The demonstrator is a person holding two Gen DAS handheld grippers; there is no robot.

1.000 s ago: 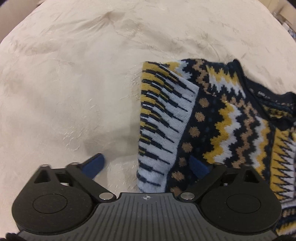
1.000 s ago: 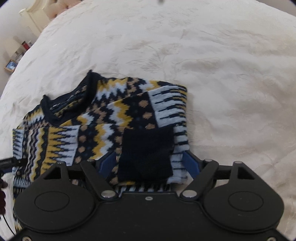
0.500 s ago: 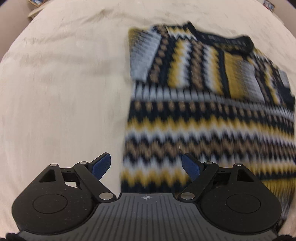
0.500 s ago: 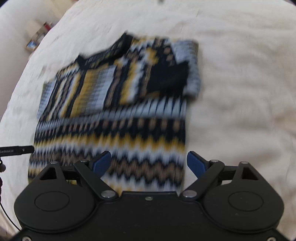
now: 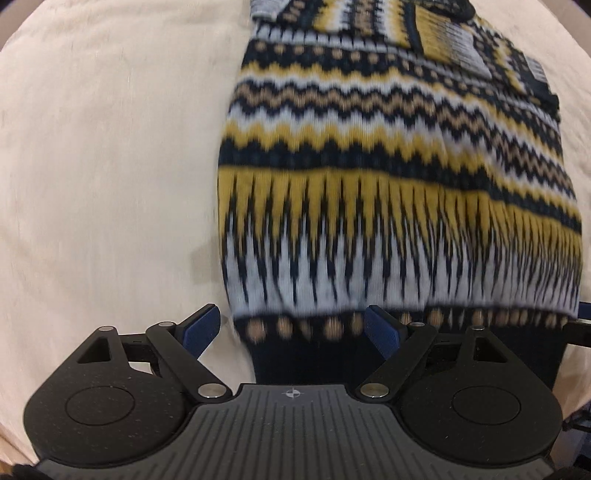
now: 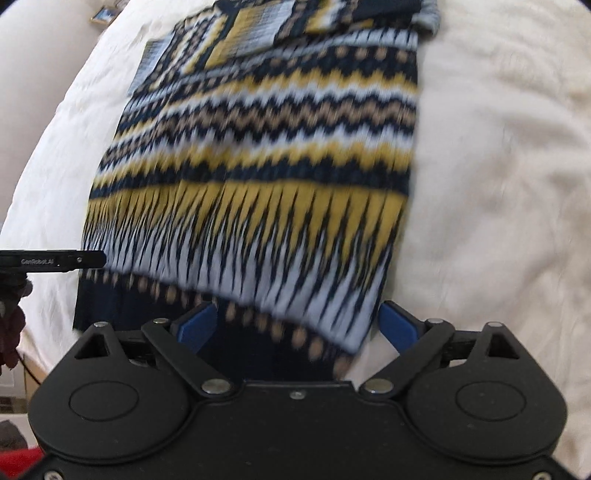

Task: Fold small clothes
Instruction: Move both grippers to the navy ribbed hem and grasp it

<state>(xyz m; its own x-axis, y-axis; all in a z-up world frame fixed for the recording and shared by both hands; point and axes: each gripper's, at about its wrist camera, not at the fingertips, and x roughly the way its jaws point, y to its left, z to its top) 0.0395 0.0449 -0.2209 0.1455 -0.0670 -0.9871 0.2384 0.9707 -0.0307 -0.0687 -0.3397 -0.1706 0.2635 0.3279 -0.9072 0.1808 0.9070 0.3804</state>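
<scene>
A knitted sweater [image 5: 388, 177] in navy, yellow, tan and pale blue lies flat on a cream bedspread [image 5: 110, 184], both sleeves folded across its chest at the far end. My left gripper [image 5: 291, 326] hovers open over the near-left corner of the navy hem, which lies between its blue fingers [image 5: 201, 326] without being pinched. In the right wrist view the sweater [image 6: 266, 166] runs away from me, and my right gripper [image 6: 297, 325] straddles the near-right hem corner. Its jaws are opening and the pads [image 6: 400, 325] stand clear of the cloth.
The bedspread [image 6: 498, 184] spreads out on either side of the sweater. The left gripper's black body [image 6: 51, 261] and a hand [image 6: 11, 332] show at the left edge of the right wrist view. A small framed picture [image 6: 105, 14] sits beyond the bed.
Both grippers have pulled back from the folded sleeves down to the hem. The right gripper has left the navy cuff lying on the chest, and its jaws stand wider.
</scene>
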